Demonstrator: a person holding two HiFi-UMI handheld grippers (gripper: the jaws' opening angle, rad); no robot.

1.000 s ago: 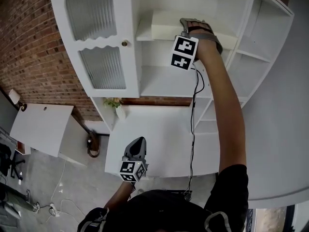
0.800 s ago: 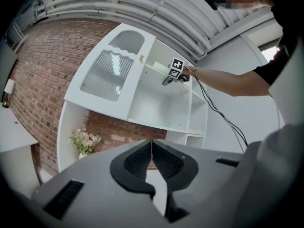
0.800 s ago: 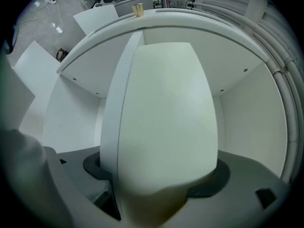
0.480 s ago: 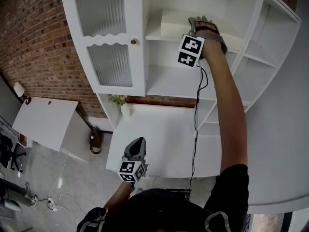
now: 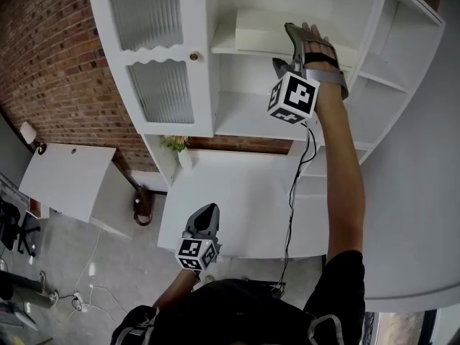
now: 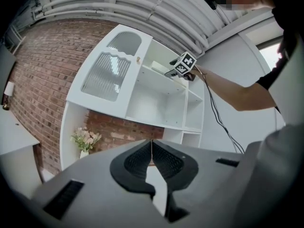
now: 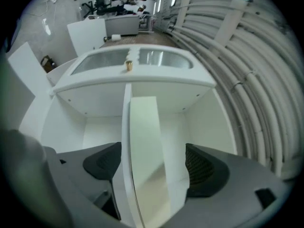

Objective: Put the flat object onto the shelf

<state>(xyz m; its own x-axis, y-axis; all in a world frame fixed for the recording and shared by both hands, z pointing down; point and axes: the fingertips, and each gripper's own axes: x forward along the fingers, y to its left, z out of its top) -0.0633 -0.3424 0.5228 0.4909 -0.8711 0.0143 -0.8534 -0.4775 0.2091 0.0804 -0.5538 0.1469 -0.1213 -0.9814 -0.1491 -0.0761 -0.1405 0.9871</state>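
**Flat object lying on the upper shelf**

The right gripper (image 5: 286, 49) is being held up at the shelf (image 5: 224, 47) with its jaws spread wide. The pale flat object (image 7: 145, 141) is lying on the shelf board between them, and a clear gap is showing beside one jaw. The left gripper (image 6: 151, 152) is hanging low near the front edge of the white desk (image 5: 237, 200), its jaws pressed together on nothing. A small vase of flowers (image 5: 176, 153) is standing at the desk's back corner.
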